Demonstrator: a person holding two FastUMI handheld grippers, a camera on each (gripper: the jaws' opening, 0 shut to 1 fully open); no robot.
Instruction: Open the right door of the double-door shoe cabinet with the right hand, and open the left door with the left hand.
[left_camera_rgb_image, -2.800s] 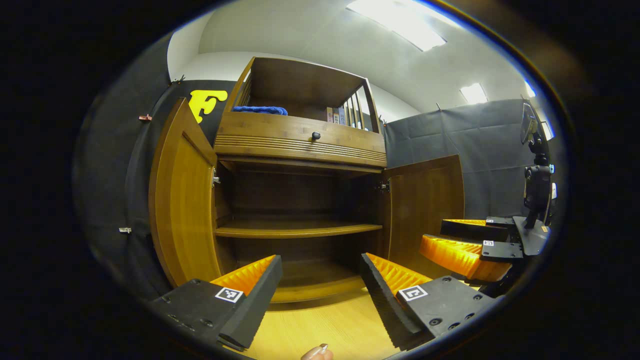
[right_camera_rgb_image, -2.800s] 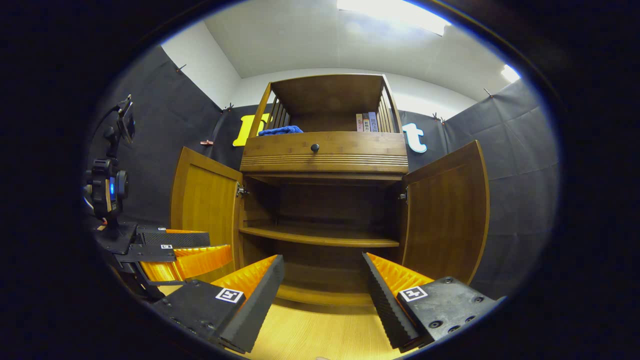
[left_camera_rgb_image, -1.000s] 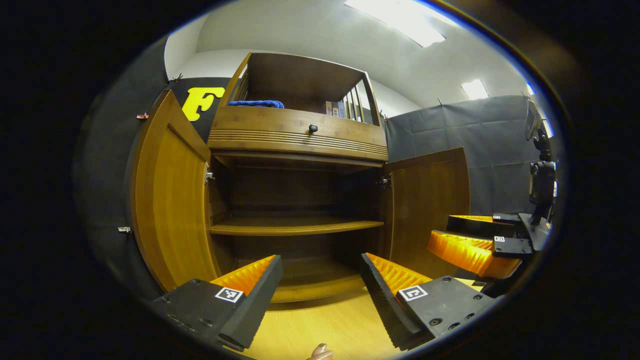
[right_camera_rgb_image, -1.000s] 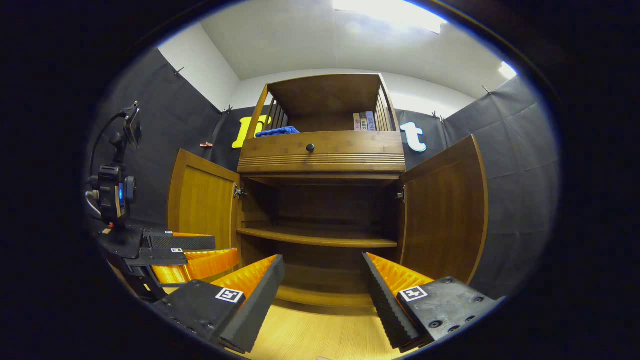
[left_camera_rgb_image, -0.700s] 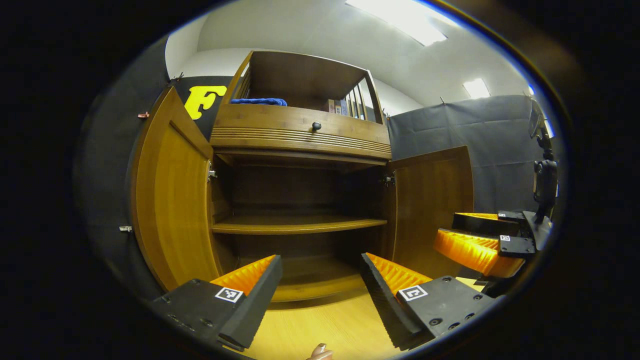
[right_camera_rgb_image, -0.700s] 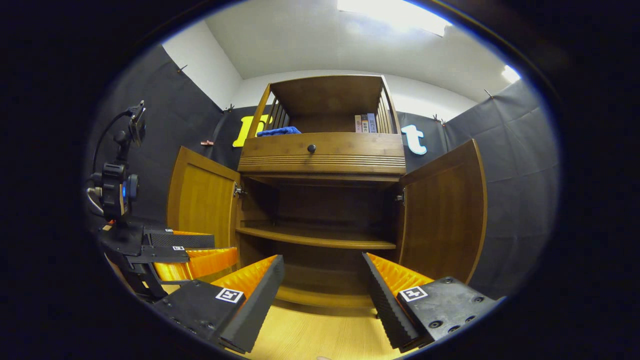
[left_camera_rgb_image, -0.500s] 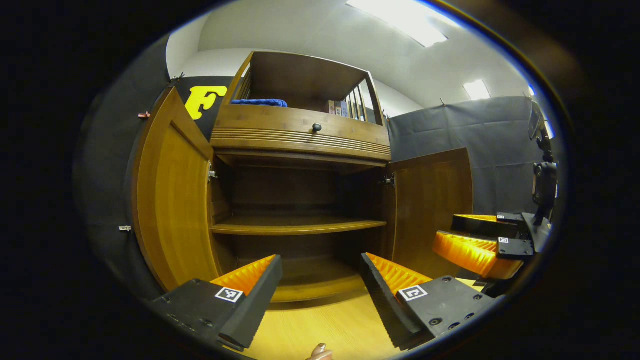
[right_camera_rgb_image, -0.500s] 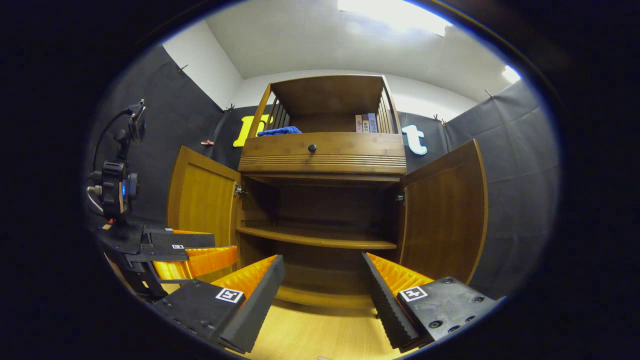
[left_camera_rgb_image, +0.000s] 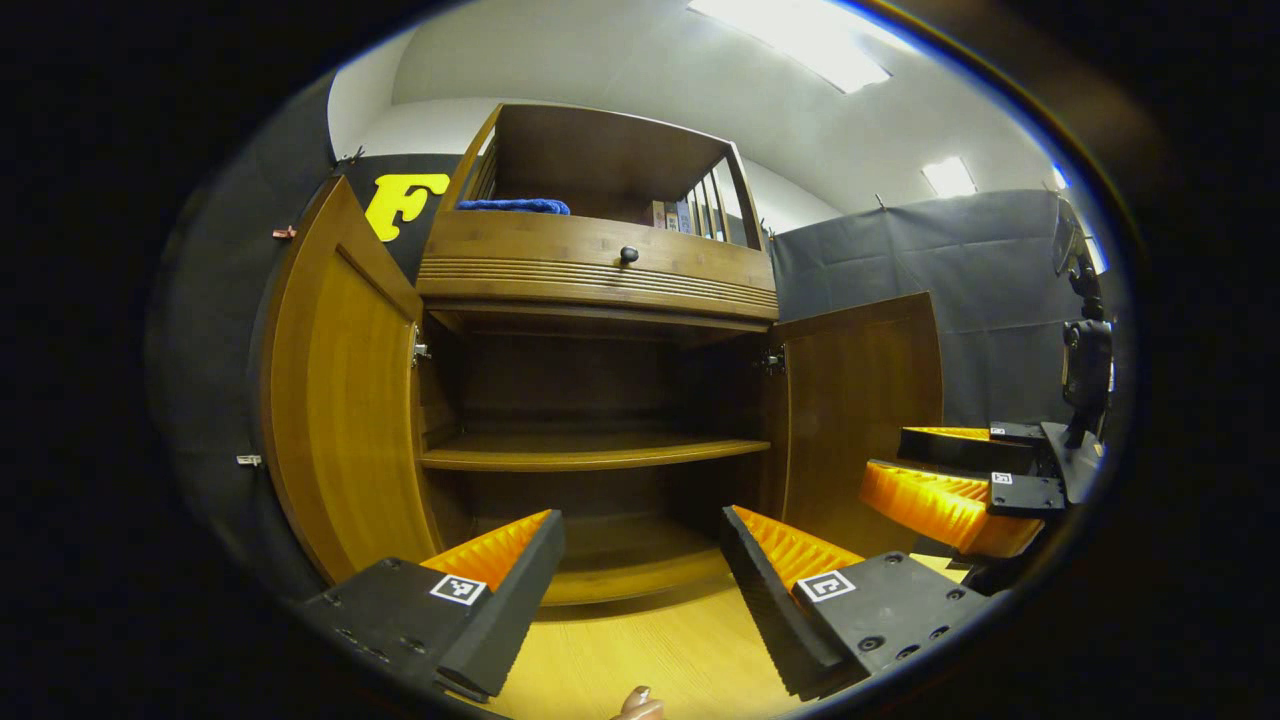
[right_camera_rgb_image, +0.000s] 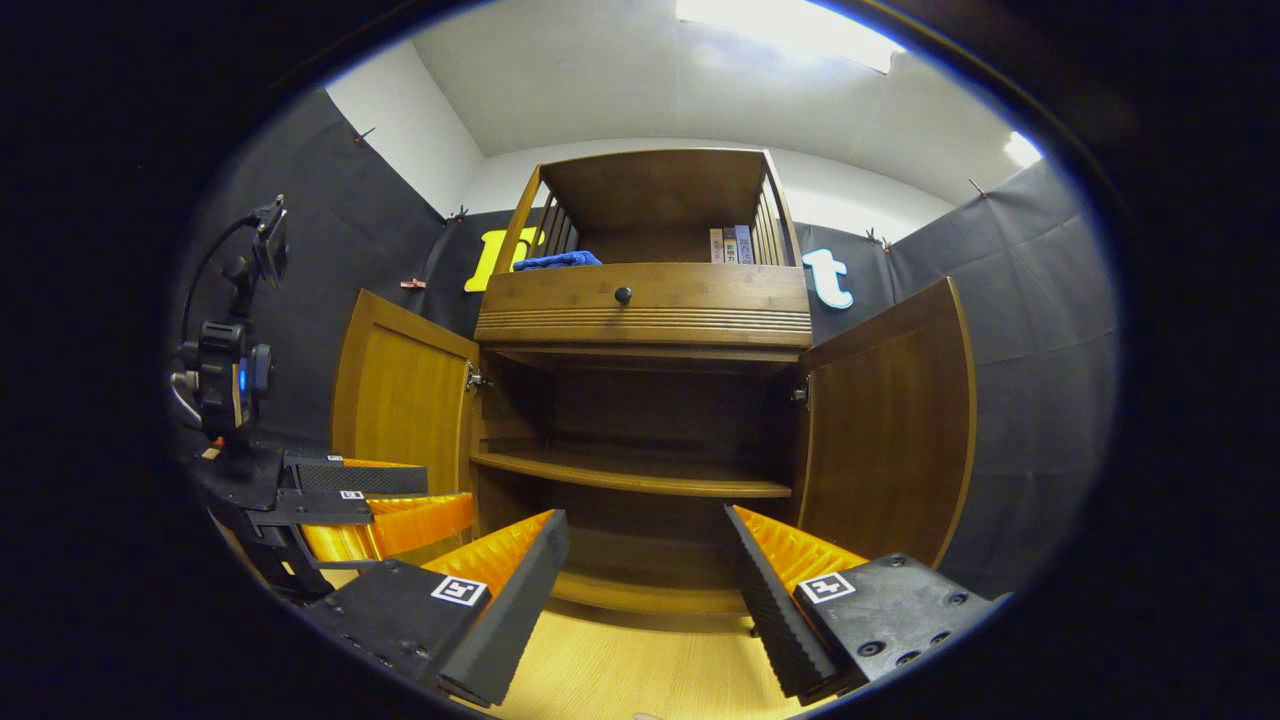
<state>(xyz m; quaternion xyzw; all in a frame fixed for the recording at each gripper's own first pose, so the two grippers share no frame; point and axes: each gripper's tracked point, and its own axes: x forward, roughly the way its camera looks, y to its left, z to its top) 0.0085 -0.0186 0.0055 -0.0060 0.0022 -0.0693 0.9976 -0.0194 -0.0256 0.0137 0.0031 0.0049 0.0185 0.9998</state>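
We see the shoe cabinet (right_camera_rgb_image: 640, 400) straight ahead of both tongs with its left door (left_camera_rgb_image: 335, 400) and right door (right_camera_rgb_image: 890, 430) swung wide; its shelves look bare, though the interior is dim. Our left tongs (left_camera_rgb_image: 640, 560) and right tongs (right_camera_rgb_image: 645, 560) are spread apart, gripping nothing, low before the opening and clear of both doors; a fingertip (left_camera_rgb_image: 640, 703) shows at the bottom edge.

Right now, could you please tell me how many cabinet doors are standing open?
2. The left door is swung out on the left of the cabinet, and the right door is swung out on the right. I see no other doors; the drawer above is shut.
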